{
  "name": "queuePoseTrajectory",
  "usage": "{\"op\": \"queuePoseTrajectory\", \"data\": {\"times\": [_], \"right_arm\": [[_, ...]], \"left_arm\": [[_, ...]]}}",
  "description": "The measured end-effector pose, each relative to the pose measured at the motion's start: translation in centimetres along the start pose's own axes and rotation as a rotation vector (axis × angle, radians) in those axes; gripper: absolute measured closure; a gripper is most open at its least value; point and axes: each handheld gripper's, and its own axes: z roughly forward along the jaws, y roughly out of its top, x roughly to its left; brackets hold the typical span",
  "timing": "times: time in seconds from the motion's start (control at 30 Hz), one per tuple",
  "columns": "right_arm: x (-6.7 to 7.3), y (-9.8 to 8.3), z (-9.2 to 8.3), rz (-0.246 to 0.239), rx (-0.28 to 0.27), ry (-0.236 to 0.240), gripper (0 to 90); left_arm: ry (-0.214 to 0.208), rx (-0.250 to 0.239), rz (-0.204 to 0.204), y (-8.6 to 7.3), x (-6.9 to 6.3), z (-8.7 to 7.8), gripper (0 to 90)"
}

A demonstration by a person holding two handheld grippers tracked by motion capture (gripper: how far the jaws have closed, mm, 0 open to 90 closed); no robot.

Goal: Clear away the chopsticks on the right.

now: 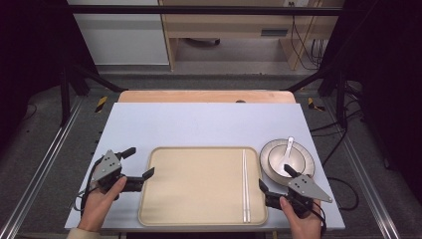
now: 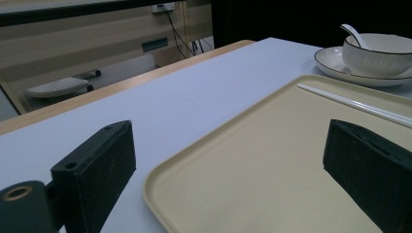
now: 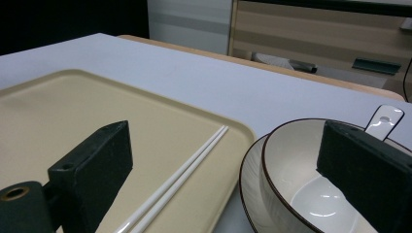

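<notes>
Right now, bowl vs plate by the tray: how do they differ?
The bowl is deep and high-walled; the plate is shallow and wider. The bowl sits on the plate; the plate sits on the table. The bowl holds a spoon; the plate carries only the bowl. Both are white with a thin dark rim and sit right of the tray.

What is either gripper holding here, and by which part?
Nothing. The left gripper is open at the tray's left edge, and the right gripper is open between the chopsticks and the bowl.
</notes>
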Motion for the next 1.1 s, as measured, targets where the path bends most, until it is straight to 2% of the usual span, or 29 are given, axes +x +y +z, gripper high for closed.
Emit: {"op": "queuePoseTrajectory", "data": {"times": [0.23, 0.67, 1.1], "right_arm": [[0.0, 0.0, 0.0, 0.001, -0.002, -0.002, 5.9], [-0.1, 0.0, -0.1, 0.0, -0.005, -0.004, 5.9], [0.0, 0.0, -0.1, 0.005, -0.012, -0.005, 6.2]], "left_arm": [[0.036, -0.022, -0.01, -0.7, 0.8, -1.6, 4.4], [0.074, -0.062, -0.021, -1.9, 1.9, -4.0, 4.1], [0.121, -0.093, -0.037, -3.4, 2.6, -5.6, 4.1]]}}
